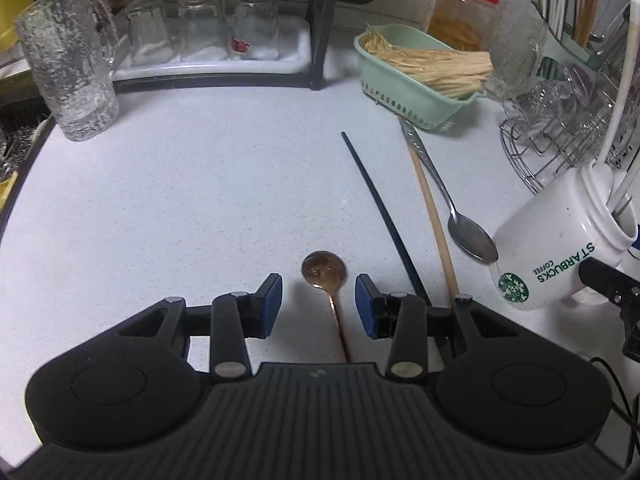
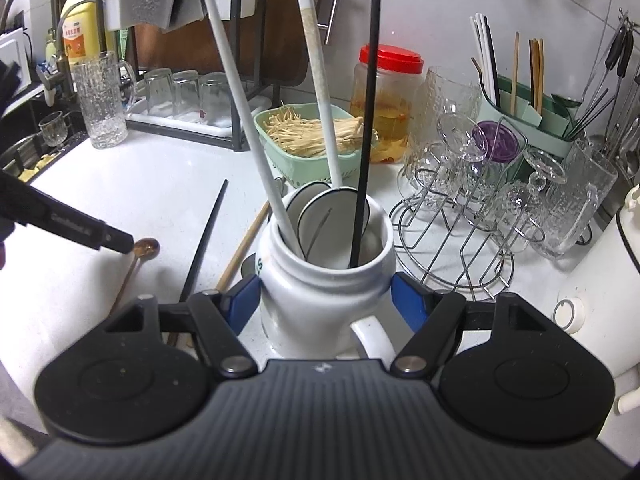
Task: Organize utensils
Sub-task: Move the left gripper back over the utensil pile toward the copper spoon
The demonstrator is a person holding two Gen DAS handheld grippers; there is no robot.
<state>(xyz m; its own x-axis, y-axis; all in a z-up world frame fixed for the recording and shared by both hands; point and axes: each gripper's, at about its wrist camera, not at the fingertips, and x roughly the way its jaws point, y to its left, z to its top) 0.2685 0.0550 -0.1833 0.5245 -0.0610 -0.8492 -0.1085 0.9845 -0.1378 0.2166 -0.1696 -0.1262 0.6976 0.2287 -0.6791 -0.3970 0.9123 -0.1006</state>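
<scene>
Blue-padded left gripper (image 1: 318, 304) stands open astride a copper-coloured round-bowled spoon (image 1: 324, 270) lying on the white speckled counter (image 1: 200, 184), pads clear. Right gripper (image 2: 324, 300) clamps the white ceramic mug (image 2: 320, 292) holding long-handled utensils.

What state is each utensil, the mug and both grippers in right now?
Left gripper: open, straddling the copper spoon.
Copper spoon: flat on the counter, not gripped.
Right gripper: shut on the white mug.
White mug: upright, holding two white spoons and a black chopstick.
Black chopstick on counter: lying loose.
Wooden chopstick: lying loose.
Steel spoon: lying bowl up beside the mug.
</scene>
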